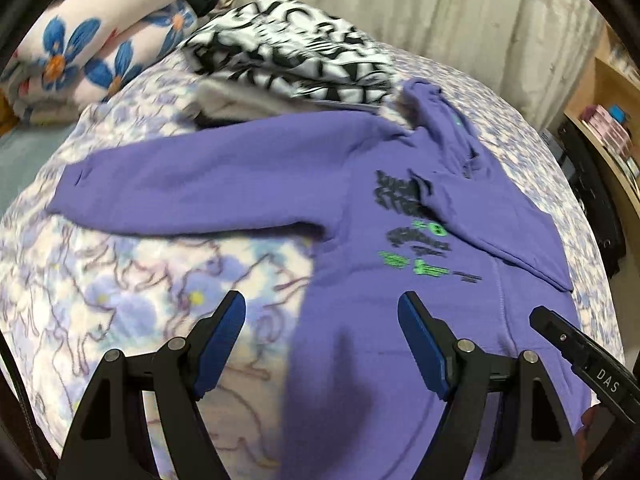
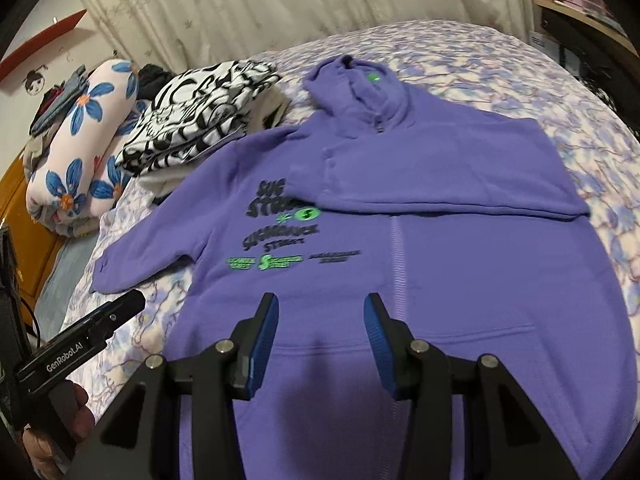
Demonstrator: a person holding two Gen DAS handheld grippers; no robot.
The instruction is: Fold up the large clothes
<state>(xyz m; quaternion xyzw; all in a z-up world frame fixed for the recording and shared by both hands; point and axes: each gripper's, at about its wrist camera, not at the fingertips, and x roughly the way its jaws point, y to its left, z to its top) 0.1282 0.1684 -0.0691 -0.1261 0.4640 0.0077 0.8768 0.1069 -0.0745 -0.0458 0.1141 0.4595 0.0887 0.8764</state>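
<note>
Both grippers hang empty above the hoodie [image 2: 420, 280]: the left gripper [image 1: 322, 340] with fingers wide apart, the right gripper [image 2: 320, 340] about half open. The hoodie lies flat on the bed [image 2: 560, 92], one sleeve folded across its chest, beside folded clothes [image 2: 200, 120].

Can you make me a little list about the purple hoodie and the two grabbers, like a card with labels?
garment: purple hoodie, front up, spread on the flowered bedspread
right sleeve as seen: folded across the chest
left sleeve as seen: stretched out sideways
print: black and green lettering
behind it: black-and-white folded clothes, blue-flower rolled blanket
left gripper: open, empty, over hoodie's edge
right gripper: open, empty, over hoodie's lower front
</note>
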